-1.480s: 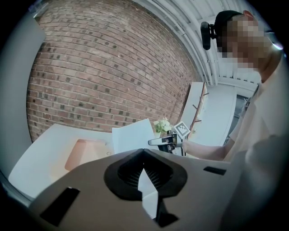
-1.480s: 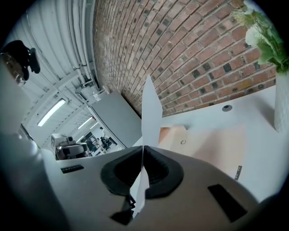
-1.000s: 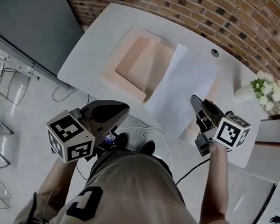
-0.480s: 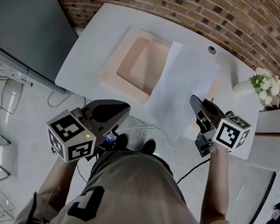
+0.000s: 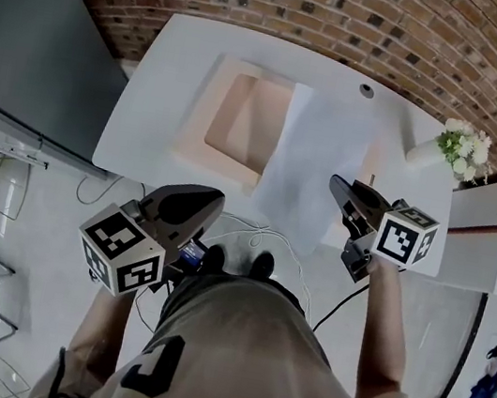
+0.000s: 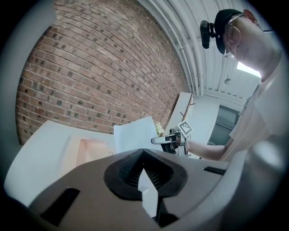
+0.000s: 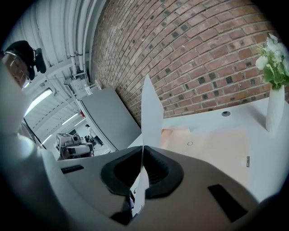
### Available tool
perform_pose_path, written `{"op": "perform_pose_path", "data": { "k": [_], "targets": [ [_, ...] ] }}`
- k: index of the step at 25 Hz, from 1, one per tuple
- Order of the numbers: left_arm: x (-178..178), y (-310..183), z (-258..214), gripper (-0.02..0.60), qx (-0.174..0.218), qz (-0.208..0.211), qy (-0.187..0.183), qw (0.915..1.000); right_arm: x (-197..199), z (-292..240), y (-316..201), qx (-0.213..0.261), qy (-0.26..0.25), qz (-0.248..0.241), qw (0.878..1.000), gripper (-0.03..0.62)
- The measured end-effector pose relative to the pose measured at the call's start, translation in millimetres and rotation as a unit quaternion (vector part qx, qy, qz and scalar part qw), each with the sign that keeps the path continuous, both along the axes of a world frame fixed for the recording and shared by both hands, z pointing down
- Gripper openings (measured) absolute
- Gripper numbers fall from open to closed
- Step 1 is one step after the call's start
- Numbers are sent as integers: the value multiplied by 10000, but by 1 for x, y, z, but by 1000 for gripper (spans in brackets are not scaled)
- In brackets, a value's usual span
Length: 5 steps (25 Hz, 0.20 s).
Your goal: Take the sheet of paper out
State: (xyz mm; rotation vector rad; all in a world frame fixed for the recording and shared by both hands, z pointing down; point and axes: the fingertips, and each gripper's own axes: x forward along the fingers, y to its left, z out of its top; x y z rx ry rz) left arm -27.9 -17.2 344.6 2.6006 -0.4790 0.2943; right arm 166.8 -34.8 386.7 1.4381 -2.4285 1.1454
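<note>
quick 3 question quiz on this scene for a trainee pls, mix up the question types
1. Multiple choice: what is the right gripper shut on?
A) a pen
B) the sheet of paper
C) nothing

2. True or false: the left gripper also grips the sheet.

3. Fill in the blank: in the head view, the vase of flowers stands at the ___ end of the white table.

Key: 1 B; 2 false, its jaws are shut on nothing, away from the sheet; 3 right.
</note>
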Motion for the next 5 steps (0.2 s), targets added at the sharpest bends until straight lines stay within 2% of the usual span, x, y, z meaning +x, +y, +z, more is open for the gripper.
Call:
{"op": "perform_pose_path", "data": {
  "k": [5],
  "targets": [
    [-6, -10, -3, 14, 111, 124, 84, 9998, -7, -9, -8, 94, 83, 39, 9999, 25]
  ]
}}
